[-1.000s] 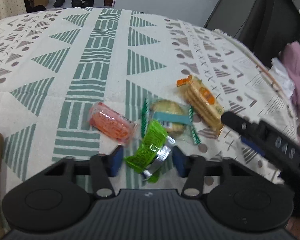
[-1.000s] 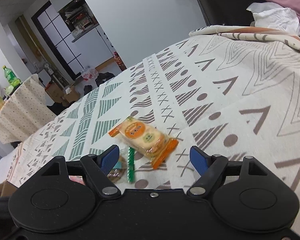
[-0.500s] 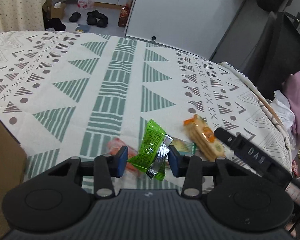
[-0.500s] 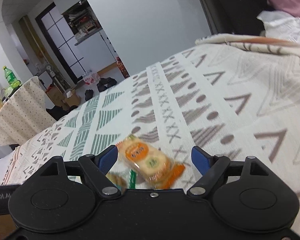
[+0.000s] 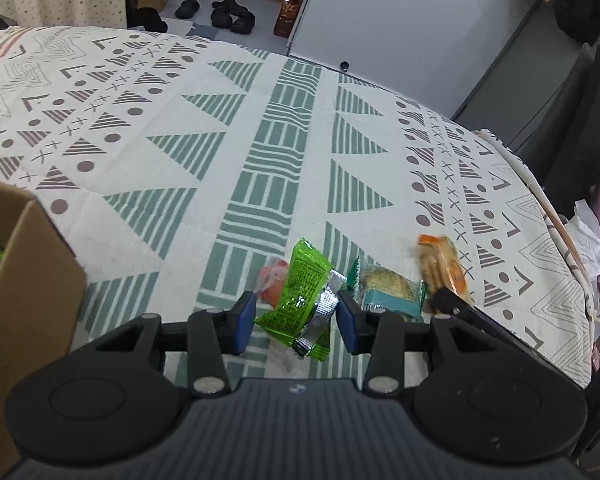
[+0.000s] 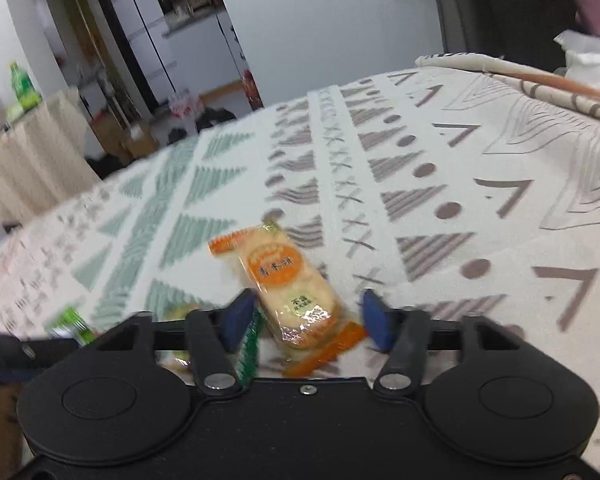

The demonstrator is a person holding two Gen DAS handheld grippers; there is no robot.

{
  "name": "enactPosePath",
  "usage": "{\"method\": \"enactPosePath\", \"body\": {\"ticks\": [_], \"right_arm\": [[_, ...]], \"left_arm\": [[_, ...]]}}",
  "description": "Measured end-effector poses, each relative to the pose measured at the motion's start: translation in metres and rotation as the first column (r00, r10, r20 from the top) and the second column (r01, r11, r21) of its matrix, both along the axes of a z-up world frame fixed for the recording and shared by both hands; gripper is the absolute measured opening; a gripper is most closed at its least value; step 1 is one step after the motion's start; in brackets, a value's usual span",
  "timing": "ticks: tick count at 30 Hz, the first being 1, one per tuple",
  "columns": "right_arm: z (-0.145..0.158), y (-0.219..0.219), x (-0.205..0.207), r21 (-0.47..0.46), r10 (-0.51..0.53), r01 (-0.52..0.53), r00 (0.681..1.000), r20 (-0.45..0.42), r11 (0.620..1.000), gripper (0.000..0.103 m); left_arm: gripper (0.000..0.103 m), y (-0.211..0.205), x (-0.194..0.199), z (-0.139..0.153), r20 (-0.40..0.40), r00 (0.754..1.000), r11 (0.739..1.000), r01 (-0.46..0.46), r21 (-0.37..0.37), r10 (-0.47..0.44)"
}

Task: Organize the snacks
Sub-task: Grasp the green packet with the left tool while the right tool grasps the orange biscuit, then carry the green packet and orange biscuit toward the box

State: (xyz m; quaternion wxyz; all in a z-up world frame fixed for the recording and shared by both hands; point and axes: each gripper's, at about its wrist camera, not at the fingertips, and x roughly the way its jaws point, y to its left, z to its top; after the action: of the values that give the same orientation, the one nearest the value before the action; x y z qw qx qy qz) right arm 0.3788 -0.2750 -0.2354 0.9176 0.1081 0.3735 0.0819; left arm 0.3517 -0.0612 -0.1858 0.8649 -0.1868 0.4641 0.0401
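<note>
A lived-in home: patterned bedspread (image 5: 260, 152), shoes (image 5: 224, 14) on the floor, a fridge (image 6: 140, 36) beyond.

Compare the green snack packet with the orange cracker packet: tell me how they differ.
The green snack packet is opaque green with a silver crimped end; the orange cracker packet is clear with orange ends, its round crackers showing. The green packet is crumpled and pinched in the left gripper above the cloth; the cracker packet lies flat on the patterned cloth between the right gripper jaws, which have just been closing. Both are small sealed snacks.
</note>
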Motion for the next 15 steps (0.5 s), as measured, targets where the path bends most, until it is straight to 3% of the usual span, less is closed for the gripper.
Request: {"method": "enactPosePath", "body": {"ticks": [1, 8, 15], "right_arm": [[0.001, -0.002, -0.003, 0.003, 0.005, -0.005, 1.000, -0.004, 1.000, 0.041], [0.011, -0.005, -0.034, -0.037, 0.010, -0.011, 0.999, -0.039, 0.999, 0.038], [0.044, -0.009, -0.064, -0.028, 0.007, -0.007, 1.000, -0.017, 1.000, 0.038]], "left_arm": [[0.043, 0.000, -0.002, 0.002, -0.004, 1.000, 1.000, -0.001, -0.004, 0.001], [0.043, 0.006, -0.026, 0.020, 0.008, 1.000, 0.999, -0.013, -0.037, 0.013], [0.043, 0.008, -0.060, 0.033, 0.011, 0.999, 0.998, -0.039, -0.043, 0.040]]}}
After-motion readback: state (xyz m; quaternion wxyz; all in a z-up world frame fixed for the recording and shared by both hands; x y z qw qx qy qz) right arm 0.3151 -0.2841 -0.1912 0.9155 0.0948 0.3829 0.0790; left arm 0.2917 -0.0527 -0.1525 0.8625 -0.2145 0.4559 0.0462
